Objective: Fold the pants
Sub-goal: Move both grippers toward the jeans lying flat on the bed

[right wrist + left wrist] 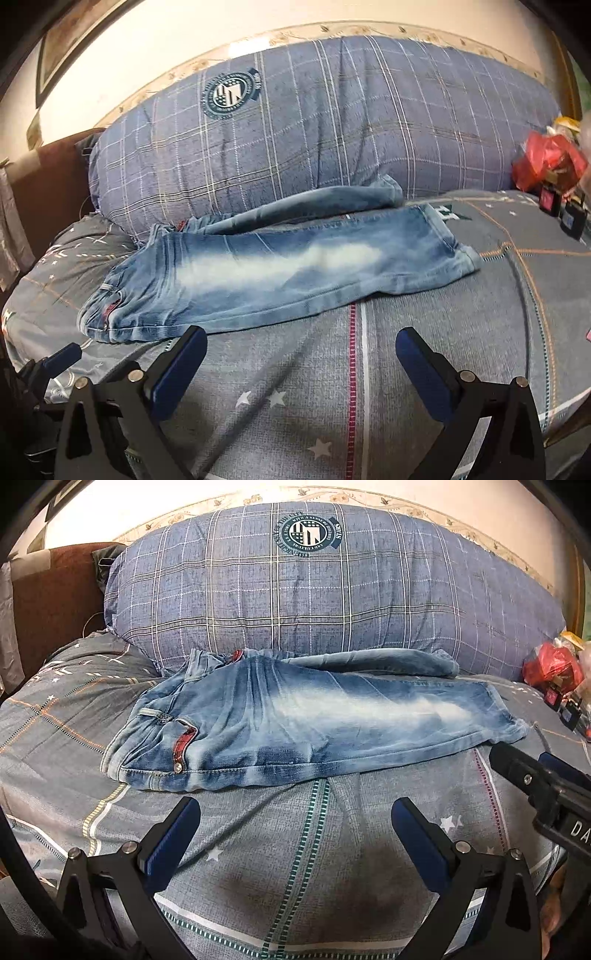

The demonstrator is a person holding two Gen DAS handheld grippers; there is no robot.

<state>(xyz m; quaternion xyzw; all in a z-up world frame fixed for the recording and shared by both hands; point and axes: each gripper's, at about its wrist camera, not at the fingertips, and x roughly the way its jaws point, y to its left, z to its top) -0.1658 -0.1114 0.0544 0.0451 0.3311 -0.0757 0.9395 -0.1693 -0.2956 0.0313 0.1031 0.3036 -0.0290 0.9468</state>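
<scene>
Faded blue jeans lie on the bed, waistband to the left and leg hems to the right; the far leg rests against the big pillow. The same jeans fill the middle of the right wrist view. My left gripper hovers open just short of the jeans' near edge, nothing between its blue pads. My right gripper is open too, close to the near edge below the leg. The right gripper's fingers also show at the right of the left wrist view, near the leg hem.
A large blue plaid pillow stands behind the jeans. The grey patterned bedspread covers the bed. Red bags and small boxes are piled at the right edge. A brown headboard stands at the left.
</scene>
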